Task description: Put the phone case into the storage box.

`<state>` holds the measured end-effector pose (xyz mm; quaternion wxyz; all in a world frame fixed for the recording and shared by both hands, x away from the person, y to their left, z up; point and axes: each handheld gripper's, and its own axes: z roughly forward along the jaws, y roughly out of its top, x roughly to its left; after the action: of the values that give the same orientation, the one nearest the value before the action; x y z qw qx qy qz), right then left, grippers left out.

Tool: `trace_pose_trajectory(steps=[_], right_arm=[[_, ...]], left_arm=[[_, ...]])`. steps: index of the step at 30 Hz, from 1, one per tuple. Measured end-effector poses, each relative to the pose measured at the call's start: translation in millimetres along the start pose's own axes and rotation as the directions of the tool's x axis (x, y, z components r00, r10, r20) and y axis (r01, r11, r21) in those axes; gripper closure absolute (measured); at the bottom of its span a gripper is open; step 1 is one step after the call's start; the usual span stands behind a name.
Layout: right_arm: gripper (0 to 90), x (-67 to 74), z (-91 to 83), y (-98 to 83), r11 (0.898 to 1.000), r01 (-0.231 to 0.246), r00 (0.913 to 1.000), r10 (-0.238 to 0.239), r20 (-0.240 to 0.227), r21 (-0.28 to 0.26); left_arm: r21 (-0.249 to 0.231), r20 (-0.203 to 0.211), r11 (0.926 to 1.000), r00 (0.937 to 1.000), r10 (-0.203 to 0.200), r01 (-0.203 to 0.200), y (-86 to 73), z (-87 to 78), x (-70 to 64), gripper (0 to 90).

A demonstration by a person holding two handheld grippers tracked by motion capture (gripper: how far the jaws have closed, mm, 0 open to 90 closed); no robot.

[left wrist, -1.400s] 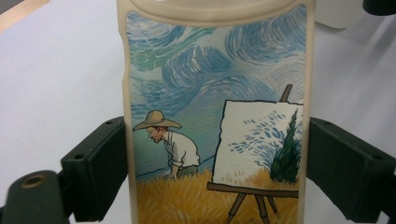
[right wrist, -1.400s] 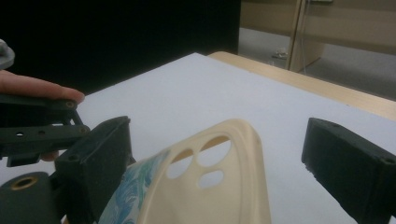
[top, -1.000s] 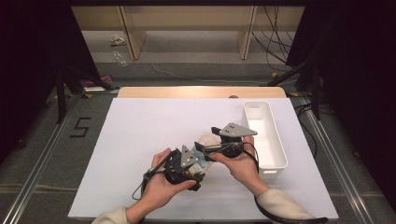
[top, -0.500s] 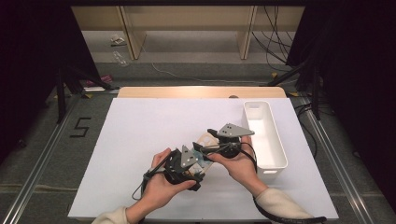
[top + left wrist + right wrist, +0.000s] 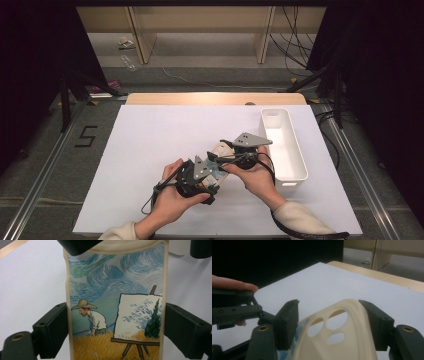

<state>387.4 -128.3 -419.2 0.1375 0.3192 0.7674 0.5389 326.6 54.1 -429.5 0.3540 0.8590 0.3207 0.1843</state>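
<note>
Your left gripper (image 5: 113, 340) has its two black jaws pressed against the long edges of a phone case (image 5: 115, 302), one on each side, so the case is clamped across its width. In the left gripper view the printed side faces the camera: a painted scene of swirling blue sky, a figure in a straw hat bent over in a yellow field, and a canvas on an easel.

Your right gripper (image 5: 332, 322) sits at the camera-hole end of that same case (image 5: 337, 337). Its jaws have just been closing, with the cream rim between them; the right jaw looks to be against the rim, while the left jaw stands just beside it, and contact there cannot be told.

In the high view, you hold the case (image 5: 220, 152) between the left gripper (image 5: 212, 167) and the right gripper (image 5: 220, 159), just above the white table (image 5: 150, 140), near its front middle. A white bin (image 5: 282, 145) stands just to the right of your right hand (image 5: 255, 175).
</note>
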Motion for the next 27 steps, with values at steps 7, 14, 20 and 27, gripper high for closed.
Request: trace_pose_trajectory(steps=[7, 14, 20, 27], right_arm=[[44.0, -1.3, 0.1, -0.2, 1.0, -0.022, 0.9997, 0.022, 0.006, -0.004], [51.1, -2.6, -1.2, 0.9, 0.999, -0.03, 0.9996, 0.03, 0.0, -0.013], [58.8, -3.3, -3.4, 2.7, 0.999, -0.045, 0.9986, 0.044, -0.029, -0.029], [76.5, 0.7, -9.6, 9.6, 0.995, -0.081, 0.9875, 0.072, -0.14, -0.063]], left_arm=[[0.0, 0.0, 1.0, 1.0, -0.002, 0.002, -0.2, -0.1, 0.4, 11.5], [0.006, -0.001, 1.0, 1.0, -0.002, 0.002, -0.6, 0.5, 0.4, 11.5], [0.014, -0.001, 0.9999, 1.0, 0.002, -0.002, -1.8, 1.9, 0.4, 11.4], [0.023, 0.002, 0.9996, 0.9998, 0.019, -0.019, -3.5, 5.9, -0.9, 11.3]])
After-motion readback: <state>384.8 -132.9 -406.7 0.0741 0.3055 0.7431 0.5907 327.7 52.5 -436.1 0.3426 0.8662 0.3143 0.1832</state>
